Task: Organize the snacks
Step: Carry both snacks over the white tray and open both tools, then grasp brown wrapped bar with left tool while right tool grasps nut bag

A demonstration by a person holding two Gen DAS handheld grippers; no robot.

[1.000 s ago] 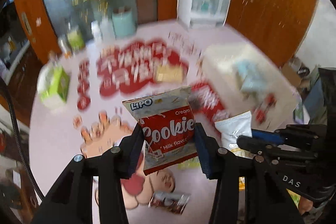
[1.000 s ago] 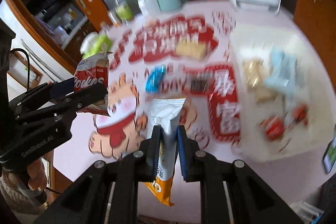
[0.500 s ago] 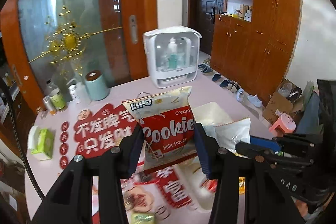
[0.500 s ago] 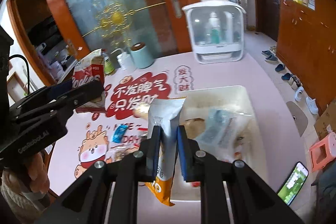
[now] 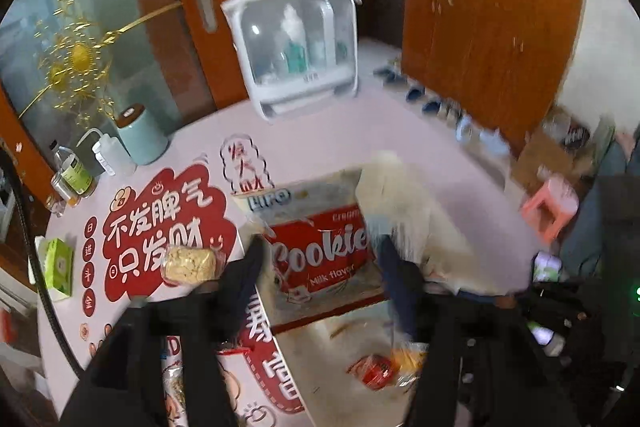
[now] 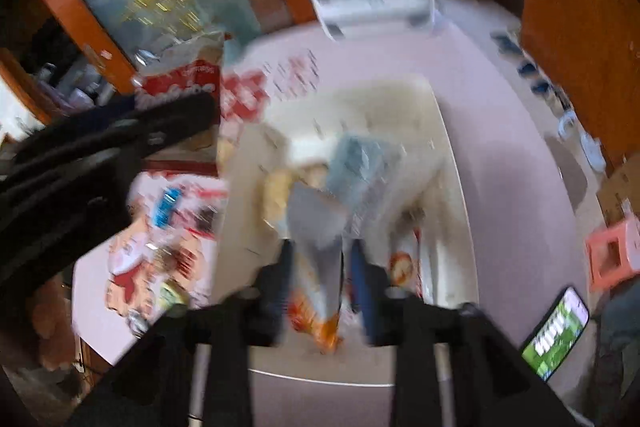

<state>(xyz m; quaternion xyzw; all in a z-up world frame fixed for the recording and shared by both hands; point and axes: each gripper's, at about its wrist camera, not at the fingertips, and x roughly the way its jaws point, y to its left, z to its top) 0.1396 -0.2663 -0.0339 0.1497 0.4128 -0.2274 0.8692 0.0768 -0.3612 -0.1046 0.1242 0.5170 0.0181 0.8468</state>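
The left gripper (image 5: pixel 320 259) has its fingers spread wide, the red-and-white cookie bag (image 5: pixel 316 251) between them, though blur hides whether the pads touch it. The right gripper (image 6: pixel 320 267) shows its fingers parted around a grey-and-orange snack pouch (image 6: pixel 318 251), contact unclear in the blur. Ahead of and below both lies the white tray (image 6: pixel 400 99) of snacks, with a yellow cracker pack (image 5: pixel 188 264) just left of the left gripper.

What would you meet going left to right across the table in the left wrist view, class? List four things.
Green tissue box → yellow noodle packet → Cookies bag → white bin.
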